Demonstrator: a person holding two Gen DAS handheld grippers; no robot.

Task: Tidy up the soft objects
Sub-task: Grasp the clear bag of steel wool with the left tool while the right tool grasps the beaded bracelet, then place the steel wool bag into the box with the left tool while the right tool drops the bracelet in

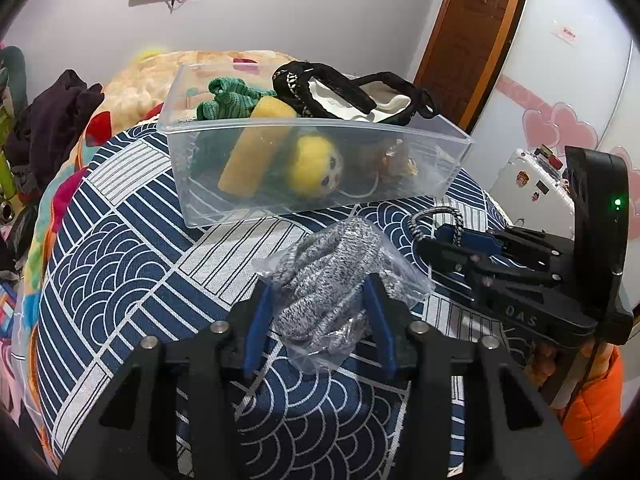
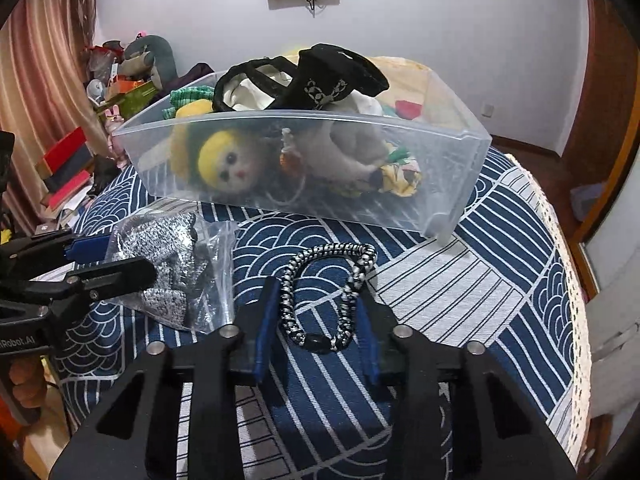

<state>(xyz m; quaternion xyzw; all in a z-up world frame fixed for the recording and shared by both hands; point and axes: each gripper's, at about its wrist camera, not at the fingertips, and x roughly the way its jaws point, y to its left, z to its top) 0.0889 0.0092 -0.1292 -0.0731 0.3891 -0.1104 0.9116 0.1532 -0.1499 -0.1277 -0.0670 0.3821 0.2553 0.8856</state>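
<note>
Two light, limp pieces lay between my spread, unclenched fingers: the left gripper [image 1: 320,300] straddled the slippery bagged grey knit [image 1: 324,276], best pinched mid-bundle, the right gripper [image 2: 318,324] the braided cord loop [image 2: 320,292].

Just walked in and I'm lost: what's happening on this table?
A person is tidying soft items into the clear plastic bin, which already holds a yellow-haired doll, green knit and a black bag. The left gripper straddles a bagged grey knit item; the right gripper straddles a black-and-white braided cord. Both lie on the blue patterned tablecloth.
</note>
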